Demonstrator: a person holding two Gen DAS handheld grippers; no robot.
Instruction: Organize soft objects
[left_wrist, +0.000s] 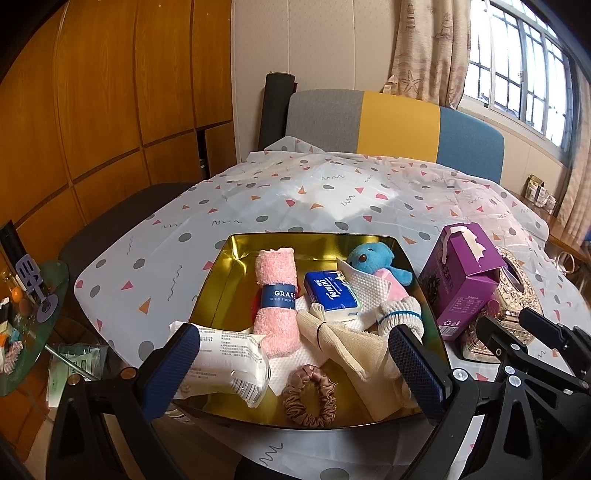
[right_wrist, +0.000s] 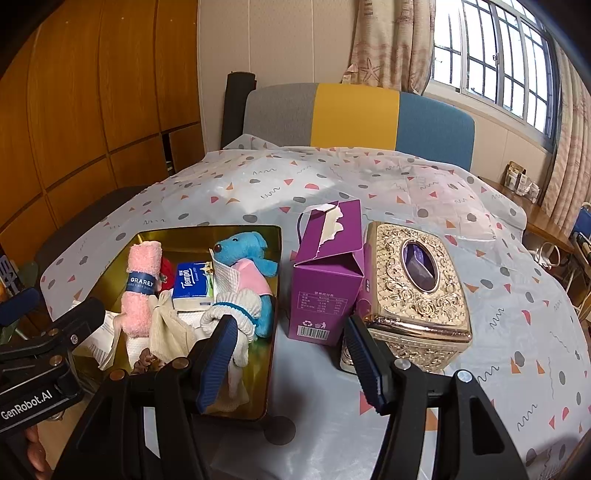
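Note:
A gold tin tray (left_wrist: 221, 280) (right_wrist: 271, 295) holds soft things: a rolled pink towel (left_wrist: 277, 299) (right_wrist: 142, 284), a blue Tempo tissue pack (left_wrist: 330, 293) (right_wrist: 192, 282), a blue plush toy (left_wrist: 376, 260) (right_wrist: 243, 254), a cream cloth (left_wrist: 343, 343), a rolled white sock (left_wrist: 400, 315) (right_wrist: 236, 306), a pink scrunchie (left_wrist: 309, 395) and a white wipes packet (left_wrist: 225, 363). My left gripper (left_wrist: 291, 365) is open and empty above the tray's near edge. My right gripper (right_wrist: 290, 362) is open and empty in front of the purple carton (right_wrist: 327, 284).
The purple carton (left_wrist: 461, 277) and an ornate gold tissue box (right_wrist: 417, 280) (left_wrist: 517, 291) stand right of the tray on the patterned tablecloth (right_wrist: 369, 181). A grey, yellow and blue chair (left_wrist: 395, 125) stands behind the table. A glass side table (left_wrist: 37, 317) with clutter is at the left.

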